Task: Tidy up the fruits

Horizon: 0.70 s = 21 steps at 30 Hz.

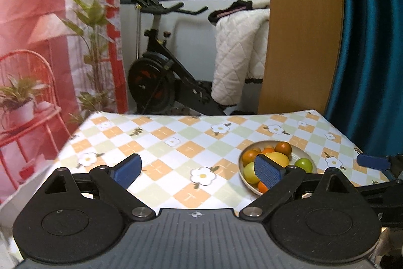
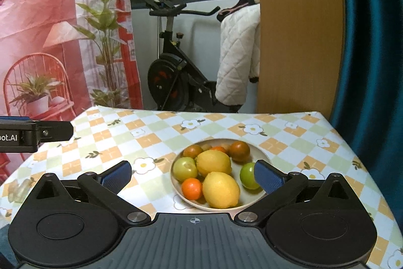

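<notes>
A beige bowl (image 2: pixel 262 155) sits on the checked tablecloth and holds several fruits: two lemons (image 2: pixel 221 189), green fruits (image 2: pixel 185 169), small oranges (image 2: pixel 192 188) and brownish-red ones (image 2: pixel 239 148). My right gripper (image 2: pixel 192 177) hovers above and in front of the bowl, open, with nothing between its blue pads. In the left wrist view the same bowl (image 1: pixel 245 177) lies to the right, partly behind the right finger. My left gripper (image 1: pixel 197 172) is open and holds nothing, over bare cloth left of the bowl.
The table (image 2: pixel 289 132) with its flower-patterned cloth ends at the far edge before an exercise bike (image 2: pixel 173 72). A wooden panel (image 2: pixel 297 42) and blue curtain (image 2: pixel 372 67) stand at the right. The left gripper's body (image 2: pixel 32 132) shows at the left of the right wrist view.
</notes>
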Motion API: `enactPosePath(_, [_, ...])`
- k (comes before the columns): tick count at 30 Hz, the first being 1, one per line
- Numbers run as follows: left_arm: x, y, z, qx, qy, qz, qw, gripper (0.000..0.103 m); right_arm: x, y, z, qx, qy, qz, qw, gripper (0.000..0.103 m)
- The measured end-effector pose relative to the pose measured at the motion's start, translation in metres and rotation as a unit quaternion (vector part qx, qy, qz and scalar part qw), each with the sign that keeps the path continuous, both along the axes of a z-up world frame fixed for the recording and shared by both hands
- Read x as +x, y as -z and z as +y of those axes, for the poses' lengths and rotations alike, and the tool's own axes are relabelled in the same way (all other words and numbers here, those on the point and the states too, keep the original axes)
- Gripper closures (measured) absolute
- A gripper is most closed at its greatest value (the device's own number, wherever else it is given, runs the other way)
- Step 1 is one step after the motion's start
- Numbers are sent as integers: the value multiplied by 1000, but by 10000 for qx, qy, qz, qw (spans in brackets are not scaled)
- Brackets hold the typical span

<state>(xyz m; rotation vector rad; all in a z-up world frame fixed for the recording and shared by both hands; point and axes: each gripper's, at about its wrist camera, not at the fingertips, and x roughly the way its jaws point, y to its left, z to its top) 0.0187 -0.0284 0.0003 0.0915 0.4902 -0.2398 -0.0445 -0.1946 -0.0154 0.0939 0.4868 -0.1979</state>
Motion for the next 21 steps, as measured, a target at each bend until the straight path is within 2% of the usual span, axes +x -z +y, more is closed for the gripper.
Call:
enactPosePath(7, [-25,-12,11,48,-122,-270,9995,6,-20,-19,10,-68,109,-164,9998,1])
enactPosePath(21, [-35,-11,12,-59,-159,-403,9990,6,-29,-19,9,-34,237,-125,9996,1])
